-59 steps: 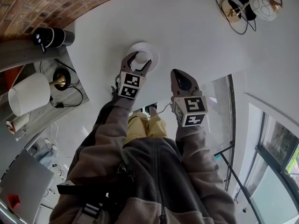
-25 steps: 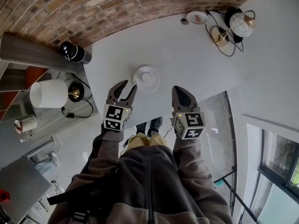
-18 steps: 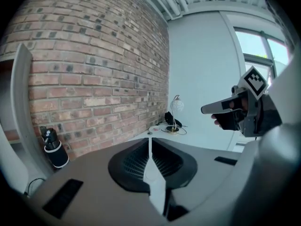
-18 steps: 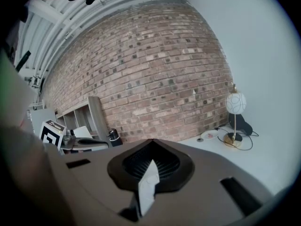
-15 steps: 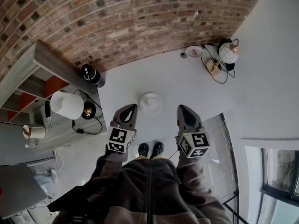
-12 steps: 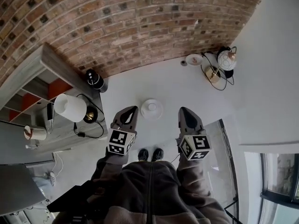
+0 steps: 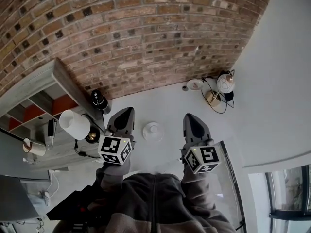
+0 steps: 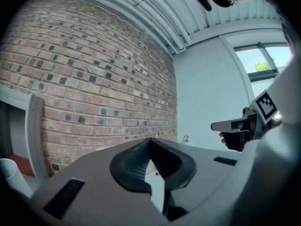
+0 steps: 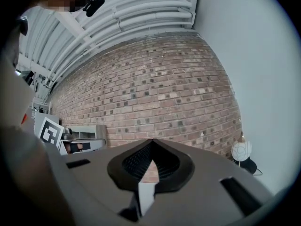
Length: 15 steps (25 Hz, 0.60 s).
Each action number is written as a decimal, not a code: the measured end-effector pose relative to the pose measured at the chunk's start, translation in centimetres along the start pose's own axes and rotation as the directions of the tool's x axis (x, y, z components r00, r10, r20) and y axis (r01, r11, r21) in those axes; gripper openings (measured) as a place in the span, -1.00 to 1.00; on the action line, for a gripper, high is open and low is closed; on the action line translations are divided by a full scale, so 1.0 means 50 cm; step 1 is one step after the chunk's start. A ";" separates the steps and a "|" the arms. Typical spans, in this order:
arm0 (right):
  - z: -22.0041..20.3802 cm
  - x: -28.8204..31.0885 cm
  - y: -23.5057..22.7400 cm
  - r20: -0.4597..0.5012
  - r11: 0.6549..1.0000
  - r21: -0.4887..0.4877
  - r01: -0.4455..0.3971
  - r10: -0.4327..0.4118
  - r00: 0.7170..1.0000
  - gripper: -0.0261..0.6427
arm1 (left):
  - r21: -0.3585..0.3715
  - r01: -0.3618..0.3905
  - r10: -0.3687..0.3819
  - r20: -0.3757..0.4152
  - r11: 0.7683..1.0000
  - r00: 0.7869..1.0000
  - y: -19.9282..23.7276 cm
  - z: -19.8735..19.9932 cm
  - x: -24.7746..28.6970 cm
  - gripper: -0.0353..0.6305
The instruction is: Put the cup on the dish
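The left gripper [image 7: 125,114] is empty with its jaws together; a second ago they stood apart. The right gripper [image 7: 190,118] is likewise closed on nothing. Between the two, slightly farther off, the cup [image 7: 153,127] stands on the dish [image 7: 147,134] on the white table [image 7: 170,106].

**No words or numbers to read**

Nothing in these views carries legible writing, a brand name or a number. The only printed signs are black-and-white square code patterns. They cover the visible faces of the left cube [image 7: 115,149], on the left gripper [image 7: 127,111], and of the right cube [image 7: 200,159], on the right gripper [image 7: 188,118]. The left gripper view catches one such pattern on the right cube [image 8: 266,105]. The right gripper view shows one on the left cube [image 9: 49,131]. A black cylinder [image 7: 99,100] near the brick wall bears small pale marks, too small to read.
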State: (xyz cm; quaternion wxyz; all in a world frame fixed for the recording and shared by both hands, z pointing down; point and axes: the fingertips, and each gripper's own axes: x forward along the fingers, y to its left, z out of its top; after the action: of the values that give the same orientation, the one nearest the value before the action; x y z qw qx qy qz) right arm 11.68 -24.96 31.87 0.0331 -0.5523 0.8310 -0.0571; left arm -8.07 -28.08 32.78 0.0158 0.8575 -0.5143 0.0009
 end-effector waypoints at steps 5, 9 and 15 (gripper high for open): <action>0.035 0.009 -0.006 0.028 1.000 -0.021 0.005 -0.004 1.000 -0.93 | -0.032 0.005 -0.005 0.005 0.999 1.000 0.002 0.030 0.015 -0.88; 0.052 0.016 -0.010 0.047 0.999 -0.032 0.012 -0.010 0.999 -0.93 | -0.042 0.011 -0.010 0.011 0.999 1.000 0.007 0.046 0.021 -0.88; 0.088 0.016 -0.007 0.088 0.997 -0.078 0.022 -0.015 0.996 -0.92 | -0.071 0.026 -0.022 0.052 0.997 0.998 0.010 0.077 0.027 -0.88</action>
State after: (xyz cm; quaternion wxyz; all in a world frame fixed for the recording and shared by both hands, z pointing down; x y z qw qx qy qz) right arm 12.20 -26.09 27.58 0.0471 -0.5627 0.8253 -0.0003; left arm -7.93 -29.59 28.96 0.0333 0.8622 -0.5040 -0.0396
